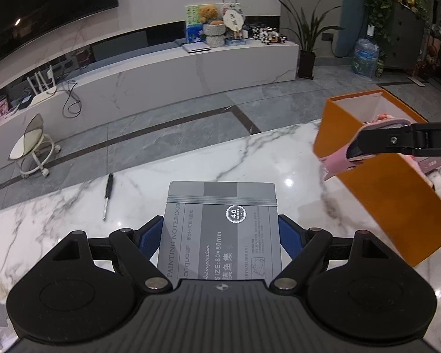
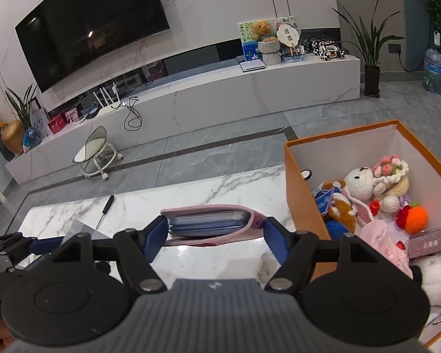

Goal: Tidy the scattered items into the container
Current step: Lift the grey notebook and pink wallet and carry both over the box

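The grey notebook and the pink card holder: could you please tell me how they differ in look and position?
The grey notebook is a flat, stiff, printed block with a band around it; the pink card holder is soft, gaping open and showing blue cards. The notebook is in the left hand-held gripper, the card holder in the right hand-held gripper, nearer the orange box. Both are clamped by their side edges.

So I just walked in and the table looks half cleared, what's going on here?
A person is tidying with a tool in each hand. The left tool grips a grey painting notebook; the right tool grips a pink card holder, both lifted off the marble table. The orange box already holds plush toys. A screwdriver is left on the table.
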`<state>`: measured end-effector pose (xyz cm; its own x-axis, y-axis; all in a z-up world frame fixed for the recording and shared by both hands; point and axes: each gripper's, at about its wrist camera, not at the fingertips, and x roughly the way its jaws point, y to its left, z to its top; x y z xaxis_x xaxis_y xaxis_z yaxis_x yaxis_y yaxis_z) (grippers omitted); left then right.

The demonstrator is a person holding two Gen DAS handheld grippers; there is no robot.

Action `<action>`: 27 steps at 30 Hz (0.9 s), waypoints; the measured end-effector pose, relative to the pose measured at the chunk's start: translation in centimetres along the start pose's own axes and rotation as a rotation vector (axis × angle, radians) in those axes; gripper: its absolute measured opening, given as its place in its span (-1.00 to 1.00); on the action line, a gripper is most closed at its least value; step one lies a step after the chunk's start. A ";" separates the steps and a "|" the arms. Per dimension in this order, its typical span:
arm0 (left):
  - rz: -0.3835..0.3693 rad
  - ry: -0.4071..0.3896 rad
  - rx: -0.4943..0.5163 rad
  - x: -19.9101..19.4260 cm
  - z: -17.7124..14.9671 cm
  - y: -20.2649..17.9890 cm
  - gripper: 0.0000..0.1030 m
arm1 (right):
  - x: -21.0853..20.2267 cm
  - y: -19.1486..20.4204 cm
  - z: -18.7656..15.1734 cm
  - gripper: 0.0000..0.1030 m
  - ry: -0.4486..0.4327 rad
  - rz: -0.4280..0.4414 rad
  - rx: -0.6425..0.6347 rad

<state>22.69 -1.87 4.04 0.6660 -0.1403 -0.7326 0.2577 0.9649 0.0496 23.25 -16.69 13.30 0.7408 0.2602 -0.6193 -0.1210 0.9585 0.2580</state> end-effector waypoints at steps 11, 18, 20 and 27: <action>-0.018 -0.035 0.078 -0.4 3.0 -4.6 0.84 | -3.6 -3.1 1.6 0.42 -0.075 -0.001 0.070; -0.020 -0.066 0.118 -0.6 4.6 -7.4 0.84 | -5.7 -5.2 2.6 0.42 -0.128 0.000 0.115; -0.026 -0.071 0.127 -0.5 5.0 -8.2 0.84 | -6.3 -5.8 2.8 0.42 -0.142 -0.006 0.127; -0.078 -0.090 0.162 0.0 6.9 -11.8 0.84 | -7.6 -8.3 3.3 0.42 -0.177 -0.039 0.171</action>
<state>24.50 -14.78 8.14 0.6977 -0.2397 -0.6751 0.4155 0.9031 0.1087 20.84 -27.01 18.33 0.8490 0.1840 -0.4954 0.0126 0.9301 0.3671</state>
